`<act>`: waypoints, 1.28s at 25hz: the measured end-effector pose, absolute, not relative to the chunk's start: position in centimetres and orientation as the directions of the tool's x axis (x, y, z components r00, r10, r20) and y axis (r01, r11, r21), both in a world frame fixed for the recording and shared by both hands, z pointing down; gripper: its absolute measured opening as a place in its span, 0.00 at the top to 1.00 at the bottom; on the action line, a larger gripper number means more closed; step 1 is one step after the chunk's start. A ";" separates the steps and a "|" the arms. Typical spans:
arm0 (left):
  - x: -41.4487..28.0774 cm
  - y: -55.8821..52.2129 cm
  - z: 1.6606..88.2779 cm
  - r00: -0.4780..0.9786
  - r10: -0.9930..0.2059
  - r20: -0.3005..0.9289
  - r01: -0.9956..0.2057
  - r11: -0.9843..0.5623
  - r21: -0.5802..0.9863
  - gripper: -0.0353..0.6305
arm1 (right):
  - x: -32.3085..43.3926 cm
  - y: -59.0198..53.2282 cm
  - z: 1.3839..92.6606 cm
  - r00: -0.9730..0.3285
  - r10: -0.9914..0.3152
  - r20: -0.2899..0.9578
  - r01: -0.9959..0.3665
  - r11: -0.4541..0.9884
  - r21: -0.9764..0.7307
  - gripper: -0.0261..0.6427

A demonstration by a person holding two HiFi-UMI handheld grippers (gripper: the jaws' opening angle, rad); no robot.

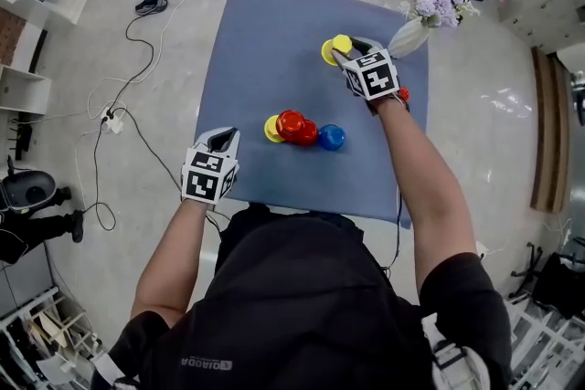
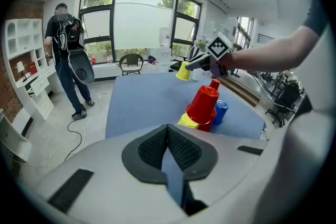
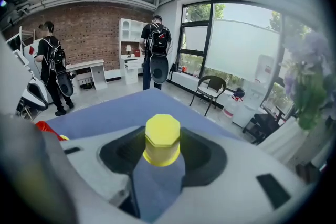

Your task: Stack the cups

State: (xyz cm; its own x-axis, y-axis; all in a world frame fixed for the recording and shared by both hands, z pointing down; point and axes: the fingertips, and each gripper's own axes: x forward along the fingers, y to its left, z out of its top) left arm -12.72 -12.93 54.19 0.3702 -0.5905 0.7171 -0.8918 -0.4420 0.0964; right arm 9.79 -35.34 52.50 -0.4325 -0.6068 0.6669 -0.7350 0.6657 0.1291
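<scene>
broadly, a blue desk fills the middle of the head view, the floor around it strewn with cable. at its far right corner stands a white vase of pale flowers. left gripper hovers at the near left edge, jaws pressed together on nothing. right gripper is out by the vase, jaws clamped on a yellow cup held upside down, clear of the desk; its eight-sided base points away from the camera. mid-desk sits the cluster: red cups, seemingly nested, tilted; a second yellow cup touching on the left, a blue cup touching on the right. one more red cup stands apart, near the right wrist. judgement: the cups look like thin plastic, very light, smooth, walls likely to flex under squeeze. best hold is across the side wall near the stiffer closed end, on opposite flats, gentle pressure; the taper could let it slide out.
</scene>
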 end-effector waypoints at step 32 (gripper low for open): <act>-10.0 -12.0 51.6 0.502 -0.577 0.644 -0.823 -0.549 0.150 0.94 | 11.4 -14.1 50.4 -0.418 -0.625 0.659 -0.830 0.557 0.001 0.65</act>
State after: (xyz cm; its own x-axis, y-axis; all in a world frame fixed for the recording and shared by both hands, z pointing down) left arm -10.04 -11.95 51.61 0.5021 -0.5772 0.6440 -0.8226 -0.5486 0.1496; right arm 11.40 -14.12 50.42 -0.4184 -0.6247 0.6593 -0.8305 0.5571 0.0009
